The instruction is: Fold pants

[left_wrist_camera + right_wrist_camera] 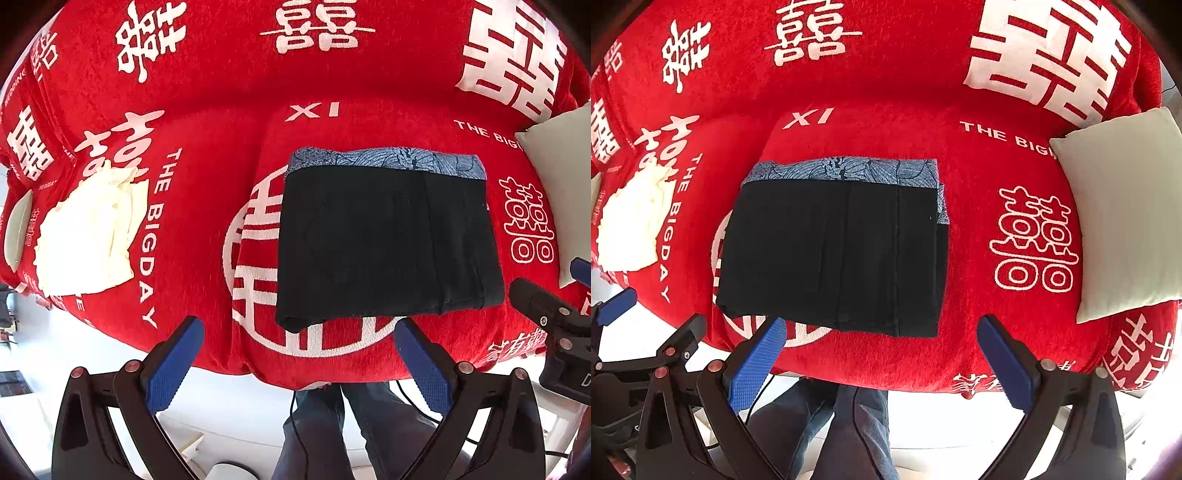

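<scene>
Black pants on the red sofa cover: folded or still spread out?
Folded. The black pants lie as a compact rectangle with layered edges on the red cover, atop a blue patterned cloth. Neither gripper touches them.

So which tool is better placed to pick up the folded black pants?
Left, marginally: the open left tool sits at the folded black pants' thick near corner; the right tool faces thinner hem.

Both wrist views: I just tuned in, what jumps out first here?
The bright red cover printed with big white characters fills both views. At its centre lies the black pants, folded into a neat rectangle over a blue patterned garment. Both the left gripper and the right gripper hang open near the cover's front edge, holding nothing.
</scene>
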